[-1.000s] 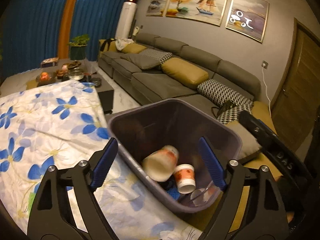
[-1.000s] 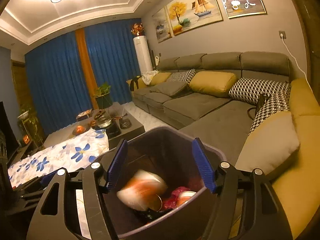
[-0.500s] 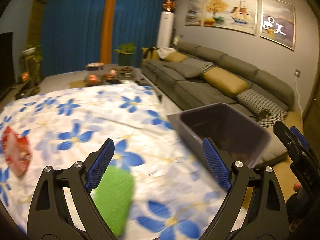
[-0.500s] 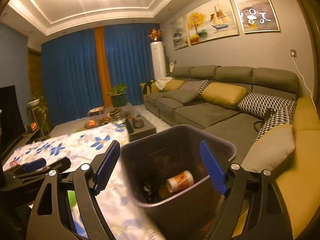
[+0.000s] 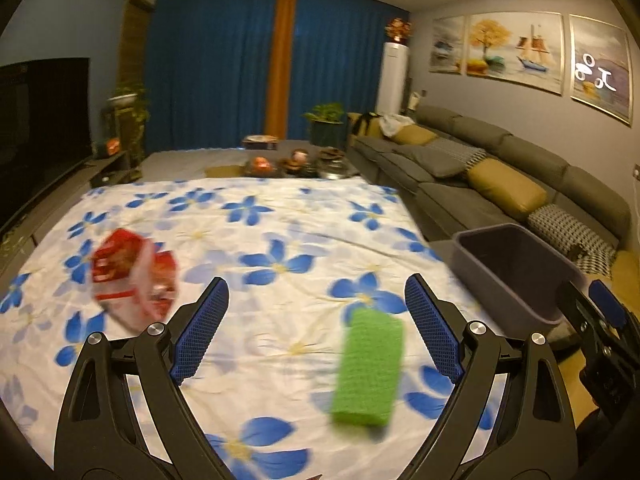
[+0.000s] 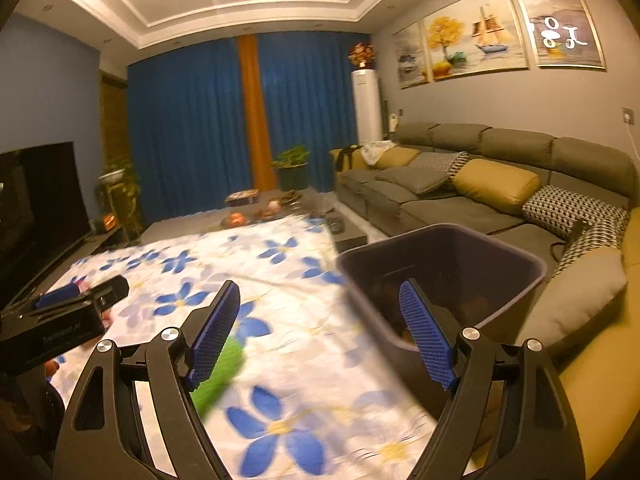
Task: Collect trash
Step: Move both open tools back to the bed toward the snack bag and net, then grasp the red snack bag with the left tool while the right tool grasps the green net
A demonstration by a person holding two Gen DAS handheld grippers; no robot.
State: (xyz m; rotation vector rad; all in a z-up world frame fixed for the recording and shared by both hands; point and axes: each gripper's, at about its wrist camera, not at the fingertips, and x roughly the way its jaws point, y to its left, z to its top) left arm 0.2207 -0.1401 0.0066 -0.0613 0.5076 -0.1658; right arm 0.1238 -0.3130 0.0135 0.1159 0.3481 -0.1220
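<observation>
A green sponge-like block (image 5: 368, 364) lies on the flower-print cloth (image 5: 256, 240), just inside my right-hand finger. A crumpled red and white wrapper (image 5: 134, 280) lies further left on the cloth. My left gripper (image 5: 316, 332) hangs open above the cloth with nothing between its fingers. The dark grey bin (image 5: 512, 268) stands at the cloth's right edge. In the right wrist view my right gripper (image 6: 320, 332) is open and empty beside the bin (image 6: 440, 272), the green block (image 6: 220, 376) shows behind its left finger, and the left gripper (image 6: 64, 316) sits at the left.
A grey sofa (image 6: 480, 184) with yellow and patterned cushions runs along the right wall, close behind the bin. A low table (image 5: 288, 164) with dishes stands past the cloth's far edge. A dark TV (image 5: 40, 120) fills the left side.
Both grippers swung left, away from the bin and over the cloth. The green block and the red wrapper came into the left view. A cup dropped into the bin from the right gripper.
</observation>
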